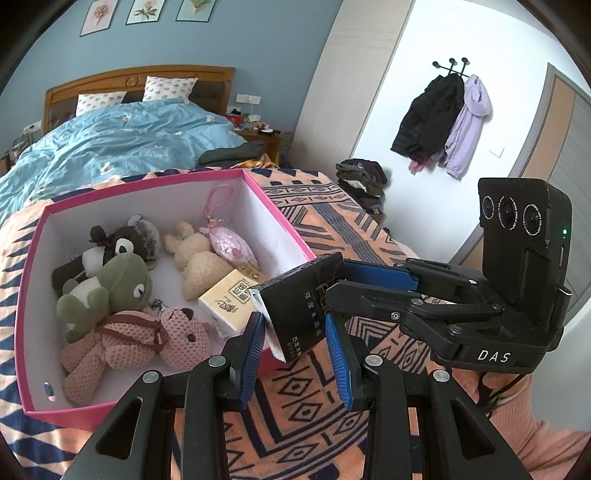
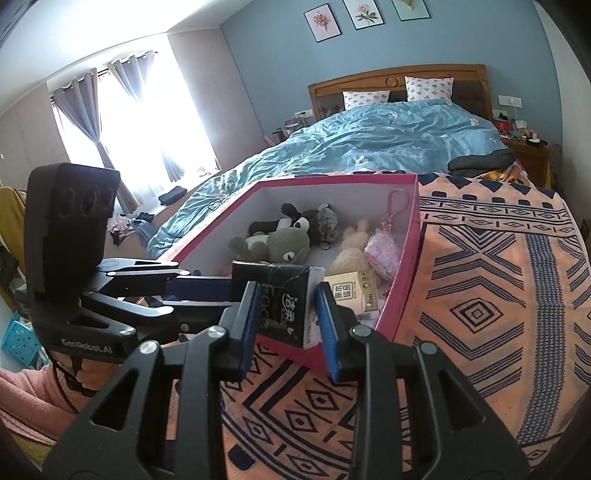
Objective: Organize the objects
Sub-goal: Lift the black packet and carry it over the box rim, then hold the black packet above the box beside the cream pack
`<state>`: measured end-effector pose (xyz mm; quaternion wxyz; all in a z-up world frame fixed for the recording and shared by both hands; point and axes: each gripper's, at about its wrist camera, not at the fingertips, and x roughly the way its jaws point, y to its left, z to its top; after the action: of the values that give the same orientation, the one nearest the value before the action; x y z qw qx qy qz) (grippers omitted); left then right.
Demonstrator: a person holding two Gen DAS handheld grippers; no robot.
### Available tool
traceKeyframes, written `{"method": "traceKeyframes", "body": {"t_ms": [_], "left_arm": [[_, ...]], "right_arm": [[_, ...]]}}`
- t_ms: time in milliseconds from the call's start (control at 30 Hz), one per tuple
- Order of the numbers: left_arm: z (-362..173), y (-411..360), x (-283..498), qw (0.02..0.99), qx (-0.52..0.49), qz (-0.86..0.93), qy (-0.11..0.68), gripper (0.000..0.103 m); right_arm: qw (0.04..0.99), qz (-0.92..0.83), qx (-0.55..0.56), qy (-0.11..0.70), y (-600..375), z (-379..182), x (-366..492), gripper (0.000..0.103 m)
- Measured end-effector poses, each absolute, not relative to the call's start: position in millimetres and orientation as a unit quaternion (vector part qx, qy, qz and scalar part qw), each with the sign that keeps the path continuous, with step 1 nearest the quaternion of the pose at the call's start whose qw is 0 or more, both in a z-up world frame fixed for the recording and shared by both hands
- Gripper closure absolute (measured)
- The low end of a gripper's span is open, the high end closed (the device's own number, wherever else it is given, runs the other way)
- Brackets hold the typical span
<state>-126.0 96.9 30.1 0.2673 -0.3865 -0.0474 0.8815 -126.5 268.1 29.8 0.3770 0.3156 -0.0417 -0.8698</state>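
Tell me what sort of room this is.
A bedroom in a home: a bed with a blue duvet and wooden headboard, curtains at a bright window, and coats hung on wall hooks.

A home bedroom: made bed (image 2: 388, 136) with wooden headboard (image 1: 136, 79), curtained window (image 2: 140, 122), hung coats (image 1: 443, 122).

A bed (image 1: 110, 144) with a blue duvet (image 2: 388, 136), two spotted pillows (image 1: 168, 88) and a wooden headboard (image 2: 399, 79) stands against a blue wall under three flower prints (image 2: 364, 14). A patterned orange blanket (image 2: 498, 295) covers the near surface. On a white wall hang two coats (image 1: 443, 122) — one black, one lilac — and grey curtains (image 2: 122, 85) frame a bright window (image 2: 155, 122).
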Motion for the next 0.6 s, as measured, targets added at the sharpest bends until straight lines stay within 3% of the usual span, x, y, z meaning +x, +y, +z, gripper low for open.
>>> {"method": "traceKeyframes", "body": {"t_ms": [600], "left_arm": [[25.5,103.3,-141.4,0.262,-0.396,0.879,-0.044,0.07]], "right_arm": [[0.365,-0.871,0.325,-0.043,270.4,24.3,-142.2,0.069]]}}
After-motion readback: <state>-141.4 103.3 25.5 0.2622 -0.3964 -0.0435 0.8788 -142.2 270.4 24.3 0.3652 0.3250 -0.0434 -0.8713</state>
